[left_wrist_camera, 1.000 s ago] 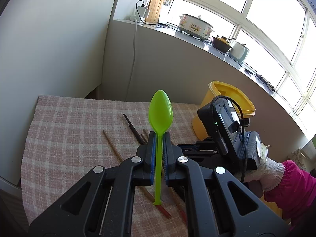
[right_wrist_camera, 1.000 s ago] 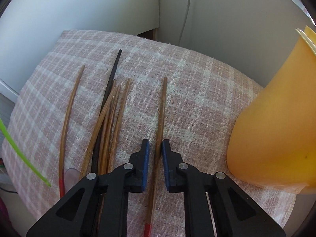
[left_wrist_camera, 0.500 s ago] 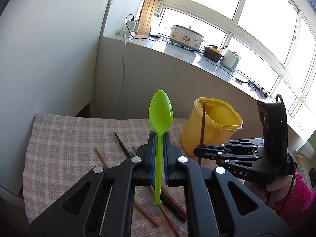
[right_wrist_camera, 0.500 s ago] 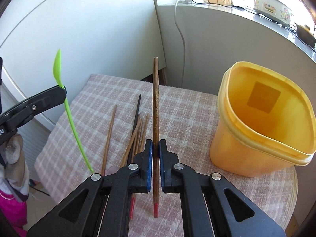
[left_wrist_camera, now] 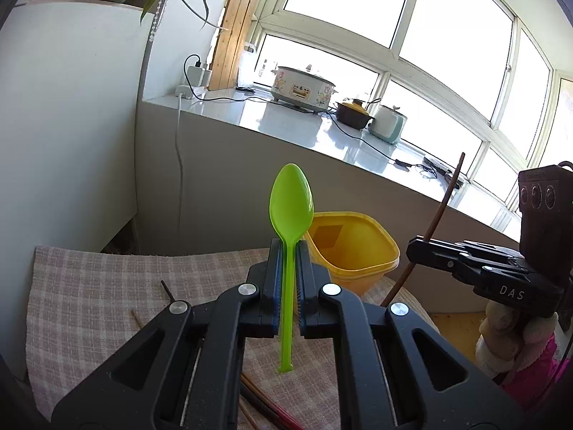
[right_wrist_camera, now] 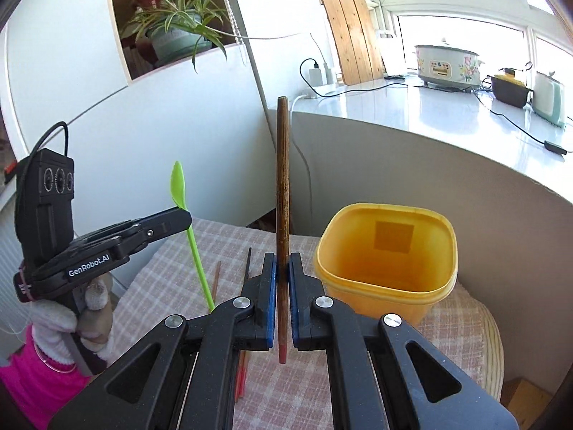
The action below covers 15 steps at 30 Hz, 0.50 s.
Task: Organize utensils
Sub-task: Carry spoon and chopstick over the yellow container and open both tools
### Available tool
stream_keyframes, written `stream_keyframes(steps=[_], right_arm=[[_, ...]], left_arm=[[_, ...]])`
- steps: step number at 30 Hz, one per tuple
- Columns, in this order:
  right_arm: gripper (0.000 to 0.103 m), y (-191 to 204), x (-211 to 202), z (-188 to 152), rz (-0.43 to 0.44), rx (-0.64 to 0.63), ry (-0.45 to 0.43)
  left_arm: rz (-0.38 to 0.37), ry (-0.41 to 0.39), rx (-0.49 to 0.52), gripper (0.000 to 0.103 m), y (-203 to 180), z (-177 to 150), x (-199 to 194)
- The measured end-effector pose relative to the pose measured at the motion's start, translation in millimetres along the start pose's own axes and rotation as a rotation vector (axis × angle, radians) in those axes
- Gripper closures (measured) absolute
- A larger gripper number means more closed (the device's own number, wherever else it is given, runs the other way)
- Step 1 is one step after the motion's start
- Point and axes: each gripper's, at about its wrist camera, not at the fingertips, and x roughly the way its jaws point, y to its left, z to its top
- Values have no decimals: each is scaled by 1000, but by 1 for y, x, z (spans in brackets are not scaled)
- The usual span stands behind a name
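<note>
The left gripper (left_wrist_camera: 287,272) clamps a glossy lime-green plastic spoon (left_wrist_camera: 290,211) upright, bowl at twelve o'clock. The right gripper (right_wrist_camera: 283,279) pinches a brown, red-tipped wooden chopstick (right_wrist_camera: 282,186) upright. The yellow tub (right_wrist_camera: 386,251) stands open at two o'clock on the checked cloth (right_wrist_camera: 358,380).

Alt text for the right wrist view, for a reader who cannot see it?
The right gripper holds a brown chopstick upright, its fingers shut on it, before an empty yellow container on a checked cloth. At left, the left gripper holds a green spoon; more chopsticks lie on the cloth.
</note>
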Motion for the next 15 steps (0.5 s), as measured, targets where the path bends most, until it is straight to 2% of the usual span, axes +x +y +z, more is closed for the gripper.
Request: stream_keyframes(steps=[15], right_arm=[[98, -35, -48, 39, -113, 31, -180]], left_arm=[[-53, -57, 19, 98, -34, 43, 28]])
